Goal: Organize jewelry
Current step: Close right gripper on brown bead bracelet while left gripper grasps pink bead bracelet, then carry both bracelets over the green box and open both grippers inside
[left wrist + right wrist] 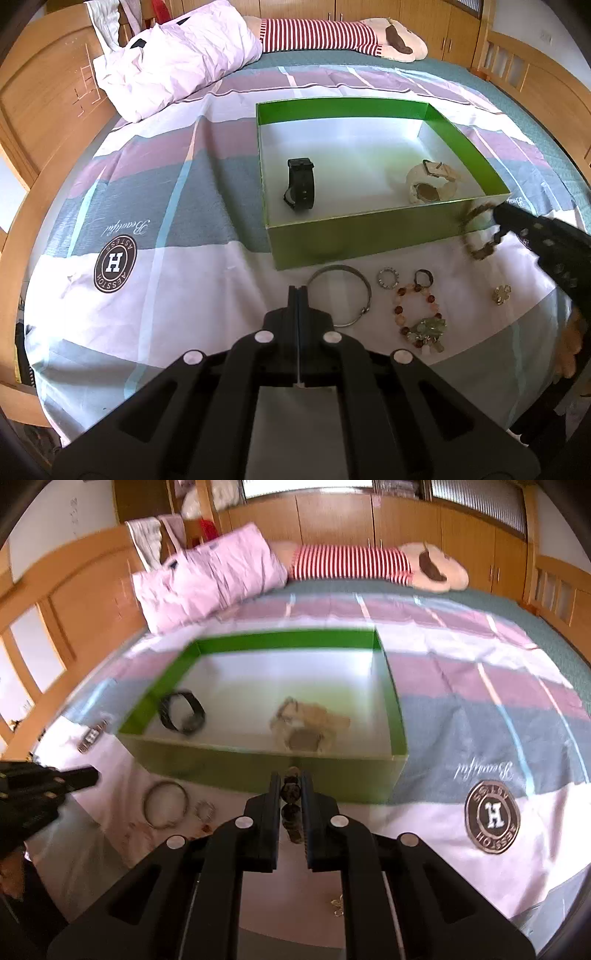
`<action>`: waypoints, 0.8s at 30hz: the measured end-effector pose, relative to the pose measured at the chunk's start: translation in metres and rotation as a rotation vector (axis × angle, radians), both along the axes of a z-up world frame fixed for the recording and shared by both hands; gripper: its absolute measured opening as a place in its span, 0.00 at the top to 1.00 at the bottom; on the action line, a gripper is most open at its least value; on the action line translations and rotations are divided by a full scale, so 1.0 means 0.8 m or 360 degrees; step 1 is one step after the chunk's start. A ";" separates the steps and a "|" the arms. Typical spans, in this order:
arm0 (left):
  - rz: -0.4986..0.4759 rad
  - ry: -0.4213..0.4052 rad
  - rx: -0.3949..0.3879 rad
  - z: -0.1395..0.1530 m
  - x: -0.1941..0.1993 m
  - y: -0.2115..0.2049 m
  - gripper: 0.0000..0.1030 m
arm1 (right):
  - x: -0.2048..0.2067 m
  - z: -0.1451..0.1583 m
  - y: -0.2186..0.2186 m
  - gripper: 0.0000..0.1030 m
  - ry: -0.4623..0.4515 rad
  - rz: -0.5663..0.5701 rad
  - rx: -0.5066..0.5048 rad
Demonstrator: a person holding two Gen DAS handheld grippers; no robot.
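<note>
A green box with a white floor sits on the bed and holds a black watch and a white watch. My right gripper is shut on a dark beaded bracelet, held just before the box's near wall; in the left wrist view the bracelet hangs blurred at the box's right corner. My left gripper is shut and empty, over the sheet beside a silver bangle. A small ring, a dark ring, a beaded bracelet with green charm and a gold brooch lie on the sheet.
The striped bedsheet covers the bed. A pink pillow and a striped plush toy lie at the far end. A wooden headboard stands at the left. A small buckle-like item lies left of the box.
</note>
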State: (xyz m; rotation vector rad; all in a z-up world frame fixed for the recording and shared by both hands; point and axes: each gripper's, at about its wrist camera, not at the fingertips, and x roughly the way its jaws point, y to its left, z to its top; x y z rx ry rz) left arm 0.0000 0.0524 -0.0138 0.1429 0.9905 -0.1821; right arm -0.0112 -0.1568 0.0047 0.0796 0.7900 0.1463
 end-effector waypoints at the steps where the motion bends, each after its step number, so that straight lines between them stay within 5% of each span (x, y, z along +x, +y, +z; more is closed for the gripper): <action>1: -0.0002 0.0001 -0.0001 0.001 -0.002 -0.001 1.00 | -0.003 0.007 0.000 0.90 -0.0021 0.0009 0.0008; 7: -0.0024 0.0026 -0.0102 0.010 0.003 0.003 1.00 | -0.007 0.026 0.001 0.90 -0.0065 0.0036 0.0052; 13: -0.0049 0.0062 -0.0445 0.060 0.050 0.021 1.00 | 0.004 0.060 0.001 0.90 -0.0139 0.0051 0.0114; 20: -0.0031 0.0138 -0.0533 0.055 0.100 0.018 1.00 | 0.042 0.082 -0.004 0.90 -0.0167 0.0059 0.0172; 24: -0.0108 0.0259 -0.0426 0.031 0.078 0.021 1.00 | 0.035 0.073 -0.003 0.90 -0.0130 0.0083 0.0176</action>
